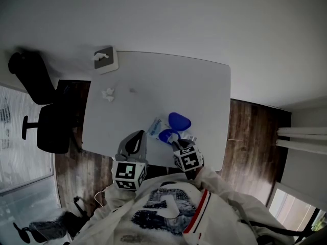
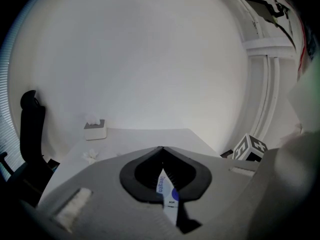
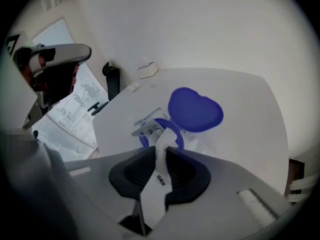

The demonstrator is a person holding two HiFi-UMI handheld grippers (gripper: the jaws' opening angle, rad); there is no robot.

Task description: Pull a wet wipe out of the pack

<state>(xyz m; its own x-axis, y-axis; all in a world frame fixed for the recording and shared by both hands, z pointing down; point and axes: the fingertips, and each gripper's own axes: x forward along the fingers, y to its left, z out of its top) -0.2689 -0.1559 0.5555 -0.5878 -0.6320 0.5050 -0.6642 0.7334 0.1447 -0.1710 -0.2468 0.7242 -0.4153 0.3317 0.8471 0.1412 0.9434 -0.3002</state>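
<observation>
On the white table (image 1: 168, 80) lies the wet wipe pack (image 1: 155, 126) with its blue lid (image 1: 179, 120) flipped open behind the blue ring (image 1: 166, 135) of the opening. My left gripper (image 1: 137, 137) is at the pack's near left end. In the left gripper view its jaws (image 2: 161, 151) are shut on the pack's printed edge (image 2: 167, 190). My right gripper (image 1: 176, 142) is over the opening. A white strip (image 3: 159, 176) with small print runs from the ring (image 3: 147, 134) up between that gripper's (image 3: 160, 153) jaws, which pinch it. Wipe or seal label, I cannot tell.
A grey tissue box (image 1: 106, 59) stands at the table's far left corner, with a crumpled white tissue (image 1: 108, 94) nearer. A black office chair (image 1: 41, 111) is beside the table's left edge. The person's white jacket (image 1: 168, 208) fills the bottom of the head view.
</observation>
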